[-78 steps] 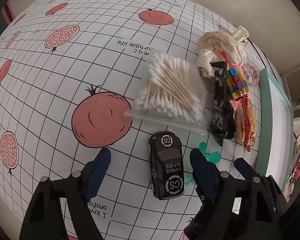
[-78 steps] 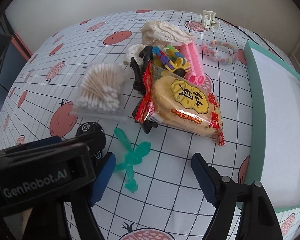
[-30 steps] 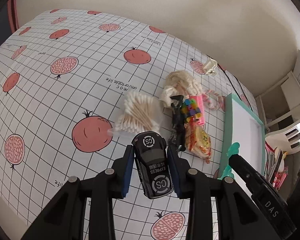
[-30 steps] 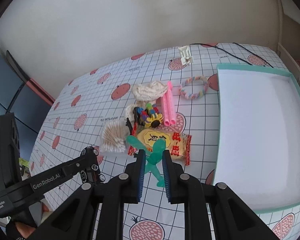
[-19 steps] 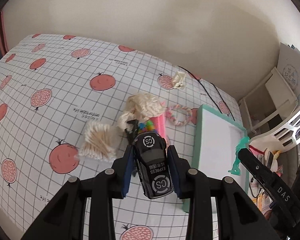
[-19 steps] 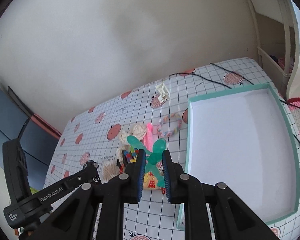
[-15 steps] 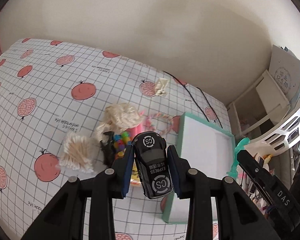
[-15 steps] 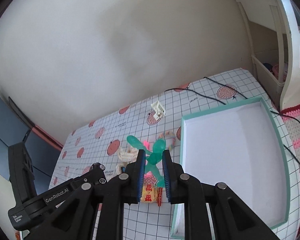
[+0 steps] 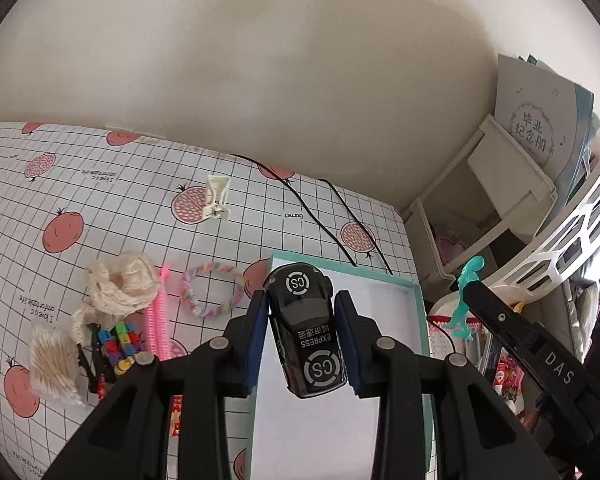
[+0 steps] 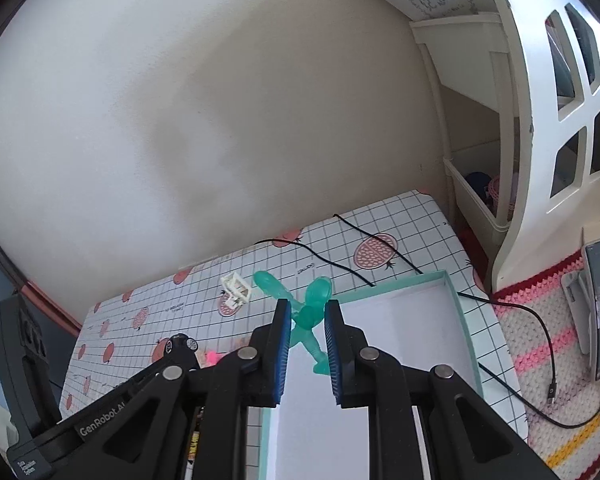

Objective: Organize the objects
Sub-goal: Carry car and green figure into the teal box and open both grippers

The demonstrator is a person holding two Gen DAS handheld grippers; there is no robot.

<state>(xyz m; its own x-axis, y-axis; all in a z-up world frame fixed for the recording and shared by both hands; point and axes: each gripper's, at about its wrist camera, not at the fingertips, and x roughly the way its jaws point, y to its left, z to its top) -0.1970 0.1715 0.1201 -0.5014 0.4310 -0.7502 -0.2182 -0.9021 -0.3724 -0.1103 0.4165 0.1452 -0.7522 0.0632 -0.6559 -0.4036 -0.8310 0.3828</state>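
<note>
Left gripper (image 9: 302,312) has its pads clamped on the sides of a black toy car (image 9: 307,330) — nose pointing away from the camera, "EXPRESS" printed on the roof. The car hangs in the air over the near-left part of the teal box (image 9: 419,312), whose white floor shows under it.

Right gripper (image 10: 306,320) is squeezed nearly closed on a green figure (image 10: 308,320), limbs sticking out past the fingertips — also above the box (image 10: 466,320), near its far-left corner.

Left of the box on the tablecloth (image 9: 100,184): cotton swabs (image 9: 52,356), a lace bundle (image 9: 118,288), a braided ring (image 9: 212,290), pink rollers (image 9: 156,320), a white clip (image 9: 216,198).
</note>
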